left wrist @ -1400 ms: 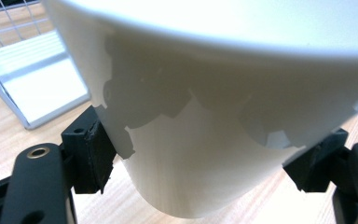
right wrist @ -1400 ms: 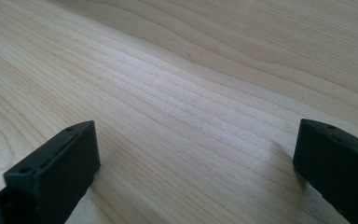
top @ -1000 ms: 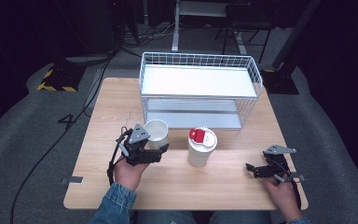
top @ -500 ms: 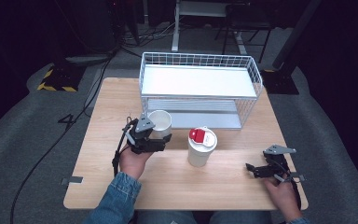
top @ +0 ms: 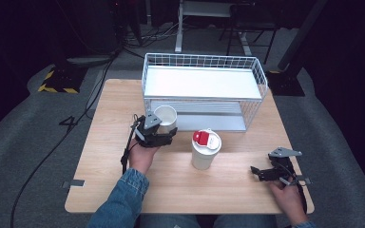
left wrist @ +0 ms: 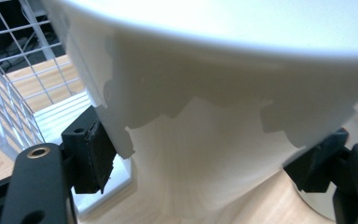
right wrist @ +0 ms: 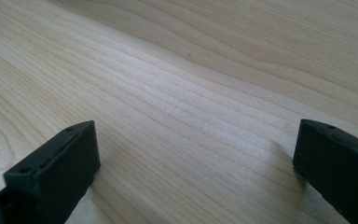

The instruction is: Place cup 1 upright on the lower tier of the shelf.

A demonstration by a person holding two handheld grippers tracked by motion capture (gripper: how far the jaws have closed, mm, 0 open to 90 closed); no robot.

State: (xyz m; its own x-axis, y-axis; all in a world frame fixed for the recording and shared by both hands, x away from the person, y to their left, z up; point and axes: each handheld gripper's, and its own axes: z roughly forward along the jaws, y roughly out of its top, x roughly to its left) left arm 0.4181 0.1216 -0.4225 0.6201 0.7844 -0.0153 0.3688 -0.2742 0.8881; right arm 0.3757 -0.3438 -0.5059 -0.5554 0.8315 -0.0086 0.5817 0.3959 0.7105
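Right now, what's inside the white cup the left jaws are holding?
The white cup is open-topped, and the inner wall seen from the high view looks bare white. Its bottom is hidden by the rim's angle, so I cannot say it is empty.

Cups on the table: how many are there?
2. An open white cup sits clamped in the left gripper near the wire basket; a lidded cup stands mid-table. None seems hidden.

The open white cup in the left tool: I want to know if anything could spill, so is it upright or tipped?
Upright. The white cup shows its round open mouth facing up, clamped in the left tool.
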